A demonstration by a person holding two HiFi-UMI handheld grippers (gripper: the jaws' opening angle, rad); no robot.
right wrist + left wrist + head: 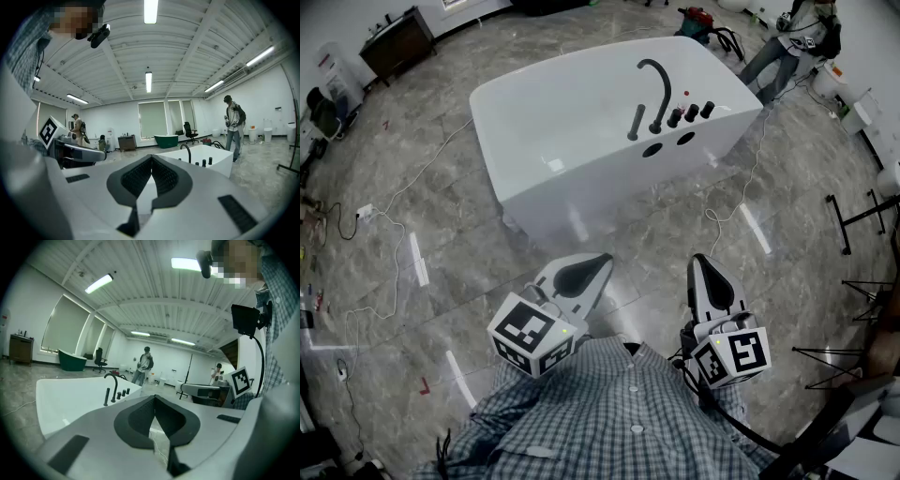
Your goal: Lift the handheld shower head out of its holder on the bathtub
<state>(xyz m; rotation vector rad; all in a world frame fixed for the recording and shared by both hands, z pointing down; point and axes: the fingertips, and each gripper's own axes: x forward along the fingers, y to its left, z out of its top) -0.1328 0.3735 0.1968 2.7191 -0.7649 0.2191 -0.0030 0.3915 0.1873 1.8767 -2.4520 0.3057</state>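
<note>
The shower head point(637, 123) stands upright in its holder on the bathtub point(546, 122) rim, well ahead of me. My left gripper point(602, 262) and right gripper point(698, 262) have their jaws pressed together, empty.

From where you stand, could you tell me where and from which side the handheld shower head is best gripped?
Probably the slim shaft of the handheld shower head, near its top, jaws level, coming from its left in the head view. It stands upright in its holder, with the spout close on its right, so a straight lift should free it.
</note>
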